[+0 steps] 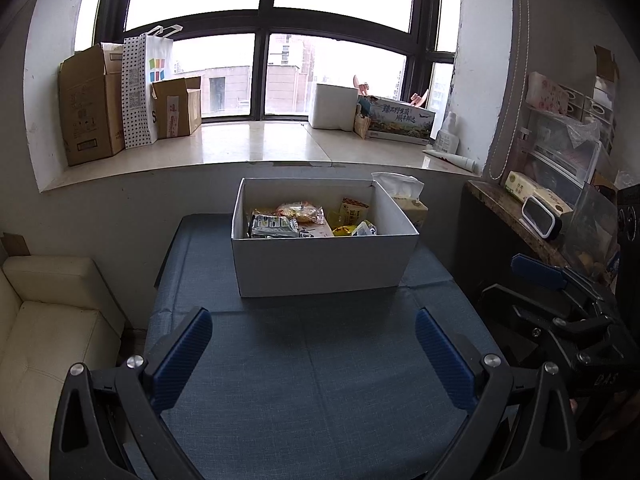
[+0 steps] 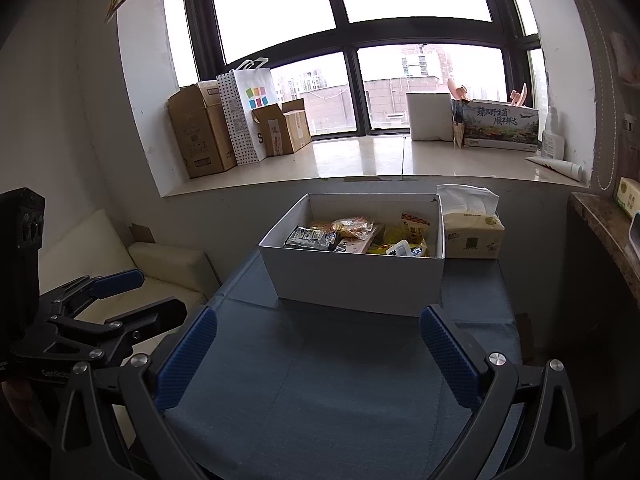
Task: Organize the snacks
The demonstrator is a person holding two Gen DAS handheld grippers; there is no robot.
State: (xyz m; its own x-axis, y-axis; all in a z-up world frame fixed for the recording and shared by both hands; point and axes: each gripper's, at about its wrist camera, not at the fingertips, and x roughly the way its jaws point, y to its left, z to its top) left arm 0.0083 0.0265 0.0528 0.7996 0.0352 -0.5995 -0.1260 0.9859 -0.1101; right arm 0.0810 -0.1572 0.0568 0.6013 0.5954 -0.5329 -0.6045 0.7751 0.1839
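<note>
A white cardboard box point(image 1: 320, 264) point(image 2: 352, 284) stands at the far end of the blue tablecloth point(image 1: 312, 380) point(image 2: 328, 380). Several snack packets lie inside: a grey-blue packet point(image 1: 272, 227) point(image 2: 310, 238), an orange-and-clear bag point(image 1: 302, 211) point(image 2: 354, 227) and yellow packets point(image 1: 352, 220) point(image 2: 412, 236). My left gripper point(image 1: 314, 354) hovers open over the near cloth, well short of the box, with nothing between its blue pads. Open and empty too, my right gripper point(image 2: 318, 356) hangs beside it; it also shows at the right edge of the left wrist view point(image 1: 560, 300).
A tissue box point(image 1: 408, 200) point(image 2: 472, 234) stands right of the white box. A cream sofa point(image 1: 52, 320) point(image 2: 120, 256) sits left of the table. The window sill point(image 1: 260, 144) holds cardboard boxes and bags. A cluttered shelf point(image 1: 552, 208) stands on the right.
</note>
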